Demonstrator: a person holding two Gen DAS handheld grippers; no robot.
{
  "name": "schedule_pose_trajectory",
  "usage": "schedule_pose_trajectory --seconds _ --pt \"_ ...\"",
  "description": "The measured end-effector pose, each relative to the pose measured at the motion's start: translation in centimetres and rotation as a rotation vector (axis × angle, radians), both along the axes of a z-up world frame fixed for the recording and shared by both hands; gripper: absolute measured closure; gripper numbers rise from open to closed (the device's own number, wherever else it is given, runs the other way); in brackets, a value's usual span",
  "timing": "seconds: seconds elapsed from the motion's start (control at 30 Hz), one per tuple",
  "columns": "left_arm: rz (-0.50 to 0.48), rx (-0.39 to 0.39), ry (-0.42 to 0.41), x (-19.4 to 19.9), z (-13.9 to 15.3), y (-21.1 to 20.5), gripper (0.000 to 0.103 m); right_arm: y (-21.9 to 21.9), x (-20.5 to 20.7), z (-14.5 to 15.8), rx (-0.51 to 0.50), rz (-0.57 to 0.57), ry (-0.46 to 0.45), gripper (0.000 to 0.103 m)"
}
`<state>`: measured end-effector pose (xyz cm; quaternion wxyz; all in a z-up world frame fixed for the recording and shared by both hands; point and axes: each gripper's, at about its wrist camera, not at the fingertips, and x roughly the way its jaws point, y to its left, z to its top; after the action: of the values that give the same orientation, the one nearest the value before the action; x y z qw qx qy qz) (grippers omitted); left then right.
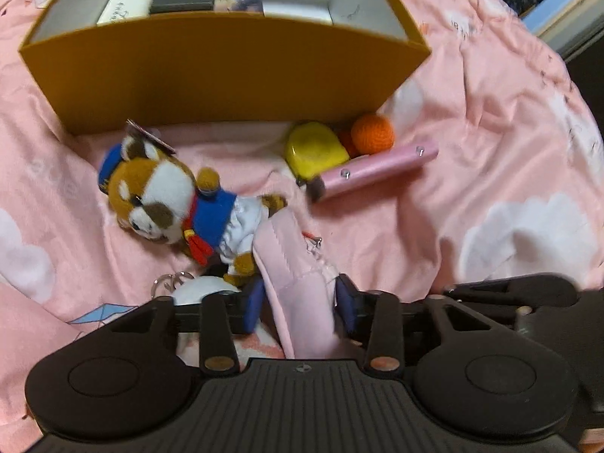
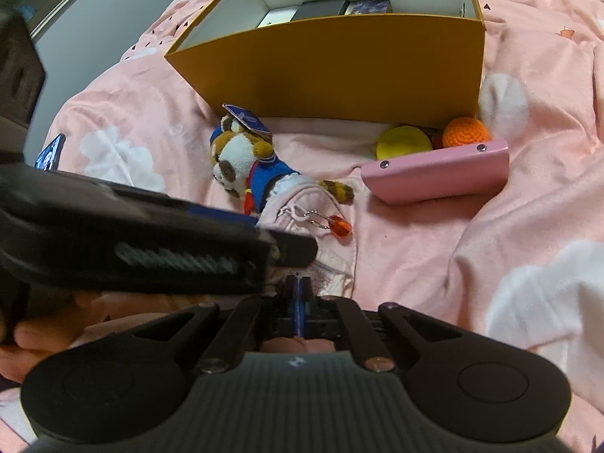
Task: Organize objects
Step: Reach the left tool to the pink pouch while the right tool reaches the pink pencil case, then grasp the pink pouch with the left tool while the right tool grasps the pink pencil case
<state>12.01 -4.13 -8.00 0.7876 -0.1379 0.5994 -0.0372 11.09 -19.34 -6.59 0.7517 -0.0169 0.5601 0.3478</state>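
My left gripper (image 1: 300,302) is shut on a pale pink fabric pouch (image 1: 298,264) that lies on the pink bedding. The pouch (image 2: 302,204) shows in the right wrist view with a red charm (image 2: 339,228) on a bead chain. My right gripper (image 2: 298,294) is shut with its blue pads together, just behind the pouch; I cannot see anything between them. A red-panda plush (image 1: 166,196) in a blue sailor outfit lies beside the pouch. An open yellow box (image 1: 226,71) holding several small boxes stands behind.
A yellow case (image 1: 315,147), an orange crochet ball (image 1: 373,133) and a pink case (image 1: 377,173) lie by the box's right corner. A white round item with a key ring (image 1: 200,288) lies left of my left gripper. A phone (image 2: 49,154) lies far left.
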Motion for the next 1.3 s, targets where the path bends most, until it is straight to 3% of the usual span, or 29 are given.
schedule_pose_trajectory --seconds 0.1,0.27,0.47,0.53,0.63,0.83,1.07,1.3 --pt "-0.002 -0.02 -0.019 -0.4 0.1 0.3 0.066 0.0 -0.2 0.1 -0.024 0.018 -0.018 0.1" --pt "0.024 -0.053 -0.103 -1.4 1.8 1.6 0.069 -0.4 -0.3 1.4 -0.116 0.111 -0.123 0.09" --pt "0.047 -0.012 -0.273 -1.8 5.2 2.5 0.069 0.2 0.7 2.7 -0.272 0.227 -0.333 0.087" --pt "0.047 0.012 -0.309 -1.6 5.7 2.7 0.069 0.9 1.2 2.7 -0.314 0.29 -0.385 0.076" --pt "0.053 0.025 -0.329 -1.2 5.6 2.9 0.069 2.3 1.2 2.0 -0.405 0.41 -0.491 0.067" --pt "0.067 0.009 -0.31 -0.8 4.1 3.5 0.069 4.7 0.3 -1.9 -0.624 0.653 -0.678 0.064" --pt "0.073 -0.005 -0.327 -1.0 4.1 4.2 0.069 5.1 1.0 -2.9 -0.65 0.712 -0.693 0.068" --pt "0.05 -0.039 -0.386 -1.5 5.5 4.3 0.069 3.3 1.0 0.1 -0.566 0.591 -0.668 0.083"
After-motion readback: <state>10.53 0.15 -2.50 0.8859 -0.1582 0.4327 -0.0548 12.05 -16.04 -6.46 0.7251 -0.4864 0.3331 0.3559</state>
